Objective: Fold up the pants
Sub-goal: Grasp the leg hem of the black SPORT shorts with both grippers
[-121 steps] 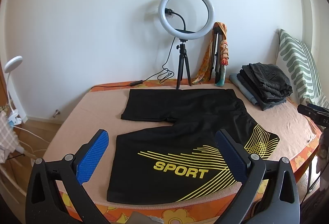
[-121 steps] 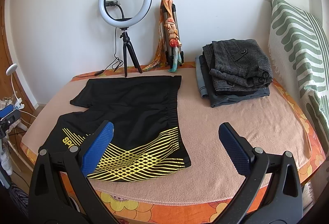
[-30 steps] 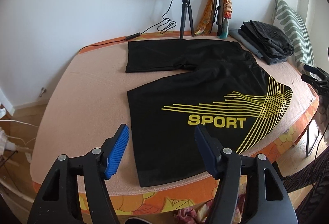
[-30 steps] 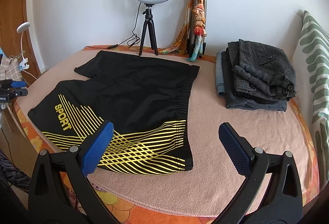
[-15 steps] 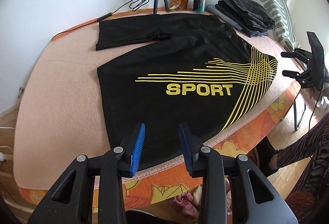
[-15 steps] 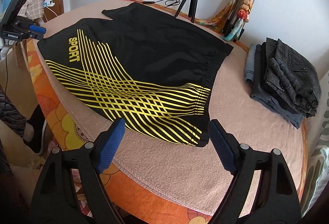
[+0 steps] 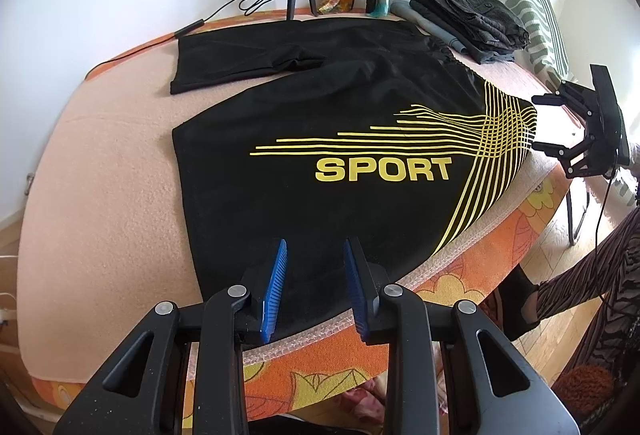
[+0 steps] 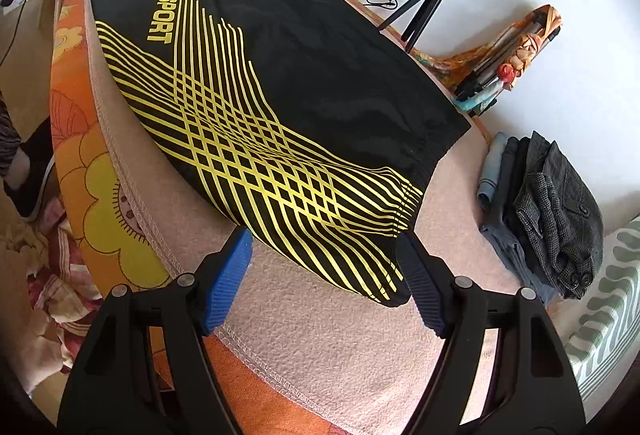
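Both grippers at the near edge of the flat black shorts with yellow "SPORT" print (image 7: 344,139).
Left gripper (image 7: 314,267), lower centre: jaws narrowly parted over the leg hem. Right gripper (image 8: 324,247), lower centre: jaws spread wide, straddling the waistband corner; contact unclear.

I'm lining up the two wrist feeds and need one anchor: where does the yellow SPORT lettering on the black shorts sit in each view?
Left wrist: SPORT lettering reads upright, centre of frame, beyond the left gripper.
Right wrist: SPORT lettering runs sideways, upper left, far from the right gripper.
Shared landmark: the folded clothes stack, upper right in the left view, right edge in the right view.
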A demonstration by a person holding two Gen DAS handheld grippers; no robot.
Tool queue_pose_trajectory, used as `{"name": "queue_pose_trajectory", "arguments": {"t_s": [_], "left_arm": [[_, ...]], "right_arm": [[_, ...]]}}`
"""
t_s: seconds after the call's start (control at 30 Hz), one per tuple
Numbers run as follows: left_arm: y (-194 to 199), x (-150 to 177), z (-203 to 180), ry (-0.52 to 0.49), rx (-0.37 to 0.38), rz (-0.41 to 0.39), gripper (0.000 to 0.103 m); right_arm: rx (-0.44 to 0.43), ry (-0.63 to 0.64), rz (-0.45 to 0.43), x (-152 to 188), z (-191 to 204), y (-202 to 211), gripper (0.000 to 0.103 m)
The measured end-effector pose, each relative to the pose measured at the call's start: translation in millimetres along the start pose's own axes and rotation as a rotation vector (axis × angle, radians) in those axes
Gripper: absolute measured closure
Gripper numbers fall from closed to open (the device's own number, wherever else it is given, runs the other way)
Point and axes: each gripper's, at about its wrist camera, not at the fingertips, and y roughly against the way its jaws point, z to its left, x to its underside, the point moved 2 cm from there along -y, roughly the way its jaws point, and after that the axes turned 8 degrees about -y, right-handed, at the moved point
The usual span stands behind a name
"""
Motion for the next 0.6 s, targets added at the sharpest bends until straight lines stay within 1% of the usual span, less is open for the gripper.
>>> {"name": "queue_pose_trajectory", "arguments": {"t_s": [0.07, 0.13, 0.17, 0.2, 0.23, 0.27, 0.3, 0.33, 0.4, 0.53, 0.6], "left_arm": [[0.7, -1.6, 1.2, -0.004, 0.0, -0.007, 0.075], [1.0, -2.4, 0.4, -0.017, -0.003, -0.011, 0.075], [1.2, -2.4, -0.2, -0.024, -0.004, -0.012, 0.075], [1.3, -2.3, -1.1, -0.03, -0.001, -0.013, 0.075], [1.9, -1.9, -2.6, -0.037, 0.003, -0.015, 0.075], [2.3, -1.5, -4.2, -0.046, 0.008, -0.018, 0.075], [2.5, -1.6, -6.5, -0.055, 0.012, -0.019, 0.075], [2.6, -1.5, -8.7, -0.066, 0.015, -0.02, 0.074], [2.8, -0.7, -13.2, -0.083, 0.021, -0.021, 0.067], [2.9, 1.6, -25.0, -0.127, 0.048, -0.017, 0.064], [2.0, 1.5, -30.5, -0.154, 0.036, -0.012, 0.058]], "right_arm": [[0.013, 0.024, 0.011, 0.8, 3.8, -3.9, 0.03], [0.014, 0.035, 0.027, 1.2, 4.9, -7.2, 0.049], [0.017, 0.036, 0.032, 1.4, 4.9, -8.3, 0.053], [0.024, 0.038, 0.036, 1.4, 4.2, -9.1, 0.062], [0.03, 0.036, 0.041, 0.8, 3.3, -10.2, 0.074], [0.03, 0.027, 0.048, -0.1, 1.6, -11.3, 0.08], [0.023, 0.012, 0.051, -1.9, -0.9, -11.7, 0.089], [0.017, -0.005, 0.048, -4.1, -4.0, -10.8, 0.092], [0.022, -0.033, 0.029, -10.7, -10.3, -7.5, 0.095], [0.051, -0.107, -0.015, -28.2, -26.4, 0.4, 0.097], [0.05, -0.146, -0.031, -37.7, -34.3, 3.6, 0.097]]}}
